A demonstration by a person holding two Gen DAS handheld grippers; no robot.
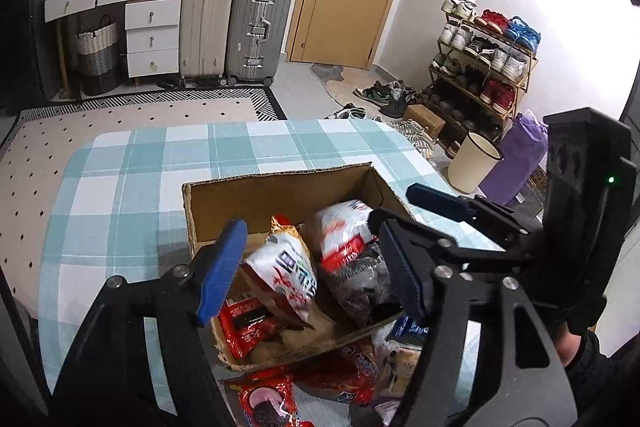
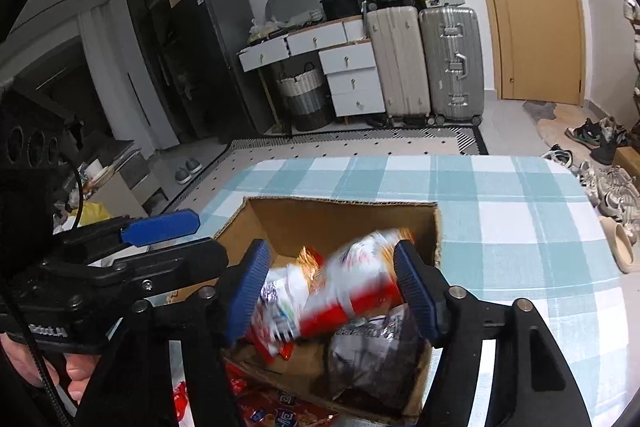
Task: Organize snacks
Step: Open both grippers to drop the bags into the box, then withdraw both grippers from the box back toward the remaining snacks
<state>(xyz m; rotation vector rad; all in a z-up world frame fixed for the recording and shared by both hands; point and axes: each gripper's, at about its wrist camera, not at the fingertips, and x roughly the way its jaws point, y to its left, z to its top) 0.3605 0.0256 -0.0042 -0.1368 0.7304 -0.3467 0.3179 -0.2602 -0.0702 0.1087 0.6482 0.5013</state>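
The left tool [image 1: 316,263] is hovering with its blue-padded jaws spread apart over the open brown cardboard box [image 1: 280,195], pinching nothing; between and just beyond its pads a white and orange crinkled snack bag [image 1: 286,277] is lying loose inside the box, with clear gaps to each pad. The right tool [image 2: 332,287] is standing spread as well, and a white and red snack packet [image 2: 360,287], blurred in the right wrist view, is sitting between its pads above the box [image 2: 344,219]; whether either pad is touching it I cannot tell. A dark, clear-wrapped packet [image 1: 360,283] is resting in the box under the right-hand pad of each tool. The box's far wall and its far half are standing bare ahead of both tools, giving open room inside. Nearer than the left tool, outside the box's torn near edge, red snack packets [image 1: 344,375] are lying on the desk, and one small red packet [image 1: 244,323] is leaning at the near left corner inside. The desk, covered in a teal and white checked cloth [image 1: 132,195], is spreading clear well beyond the box on the far side and to both sides of the tools, out to its rounded far edge. A person's hand [image 2: 76,375] is gripping the left tool's handle.
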